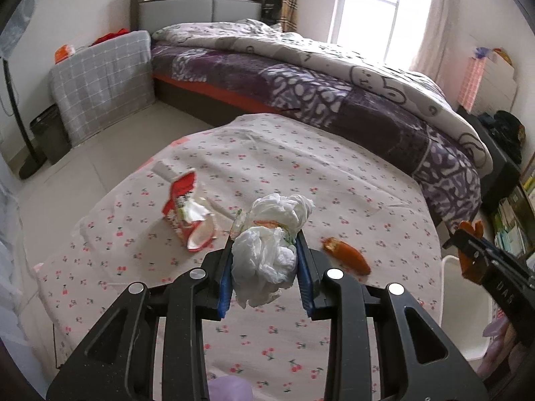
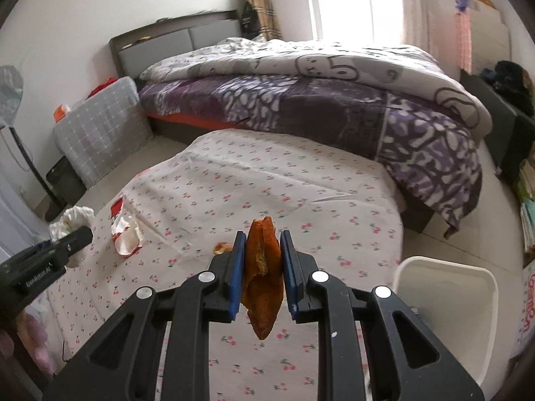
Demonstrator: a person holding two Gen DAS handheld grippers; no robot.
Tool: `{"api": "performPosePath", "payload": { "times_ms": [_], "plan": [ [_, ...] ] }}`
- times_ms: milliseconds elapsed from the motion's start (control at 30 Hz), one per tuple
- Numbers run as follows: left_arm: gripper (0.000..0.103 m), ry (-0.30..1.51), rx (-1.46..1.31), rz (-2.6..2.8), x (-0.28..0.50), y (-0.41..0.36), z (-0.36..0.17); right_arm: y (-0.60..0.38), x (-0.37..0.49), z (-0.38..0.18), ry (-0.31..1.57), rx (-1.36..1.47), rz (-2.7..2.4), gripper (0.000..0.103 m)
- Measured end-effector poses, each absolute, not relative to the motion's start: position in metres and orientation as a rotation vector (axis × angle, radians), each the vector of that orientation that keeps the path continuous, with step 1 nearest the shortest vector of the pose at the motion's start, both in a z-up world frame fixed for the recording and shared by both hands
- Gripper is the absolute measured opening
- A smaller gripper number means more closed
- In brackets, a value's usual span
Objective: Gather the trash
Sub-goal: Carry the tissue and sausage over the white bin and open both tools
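My left gripper (image 1: pixel 265 247) is shut on a wad of crumpled white tissue (image 1: pixel 267 260), held above the cherry-print tablecloth (image 1: pixel 301 173). My right gripper (image 2: pixel 260 244) is shut on an orange peel (image 2: pixel 262 277) and holds it above the cloth. Another orange peel (image 1: pixel 347 255) lies on the cloth to the right of the left gripper; it also shows in the right wrist view (image 2: pixel 221 247). A torn red and white wrapper (image 1: pixel 187 214) lies on the cloth to the left. The right gripper shows at the right edge of the left wrist view (image 1: pixel 471 234).
A bed with a purple quilt (image 1: pixel 334 93) stands behind the table. A grey checked cover (image 1: pixel 100 80) and a dark bin (image 1: pixel 46 133) stand at the left on the floor. A white chair (image 2: pixel 448 300) stands at the table's right.
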State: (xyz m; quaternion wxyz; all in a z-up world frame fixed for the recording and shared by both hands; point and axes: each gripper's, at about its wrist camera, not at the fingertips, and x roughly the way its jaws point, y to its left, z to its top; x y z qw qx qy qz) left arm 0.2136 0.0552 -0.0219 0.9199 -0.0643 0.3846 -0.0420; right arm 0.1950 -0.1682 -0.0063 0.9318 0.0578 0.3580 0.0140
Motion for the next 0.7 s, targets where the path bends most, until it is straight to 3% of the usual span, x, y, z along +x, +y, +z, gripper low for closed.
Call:
{"api": "performPosePath", "payload": {
  "times_ms": [700],
  "plan": [
    [0.031, 0.787, -0.069, -0.222, 0.206, -0.024, -0.019, -0.264, 0.158, 0.001, 0.732, 0.202, -0.14, 0.021]
  ]
}}
